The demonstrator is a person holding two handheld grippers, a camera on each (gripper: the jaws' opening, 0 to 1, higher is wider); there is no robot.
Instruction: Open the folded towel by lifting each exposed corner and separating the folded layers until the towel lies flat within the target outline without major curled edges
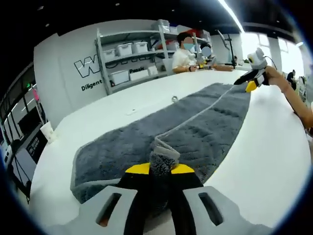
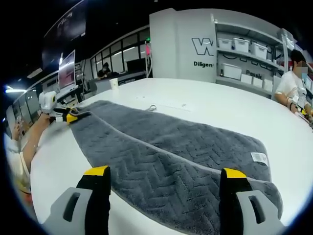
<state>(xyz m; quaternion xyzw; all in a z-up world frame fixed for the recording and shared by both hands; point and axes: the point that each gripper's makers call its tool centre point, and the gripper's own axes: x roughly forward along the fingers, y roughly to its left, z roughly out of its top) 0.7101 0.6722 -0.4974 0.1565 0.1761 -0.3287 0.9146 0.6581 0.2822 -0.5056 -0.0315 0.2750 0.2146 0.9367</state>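
Grey towel half unfolded, left gripper pinching a corner.

Left gripper view: the left gripper point(image 1: 159, 172) has its jaws closed on a corner of the long grey herringbone-pile towel point(image 1: 195, 125), which lies on the white surface point(image 1: 274, 156).
Right gripper view: the right gripper point(image 2: 166, 188) hovers over the towel, jaws wide apart and empty. It should take the far corner's top layer only, then peel low and outward.

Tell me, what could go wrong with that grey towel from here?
The left gripper is clamped on a bunched bit of the grey chevron-textured towel; lifting too far may drag the whole towel across the white table rather than peel one layer. The right gripper hangs open over the other end, holding nothing down, so that end with the white label could slide or curl.
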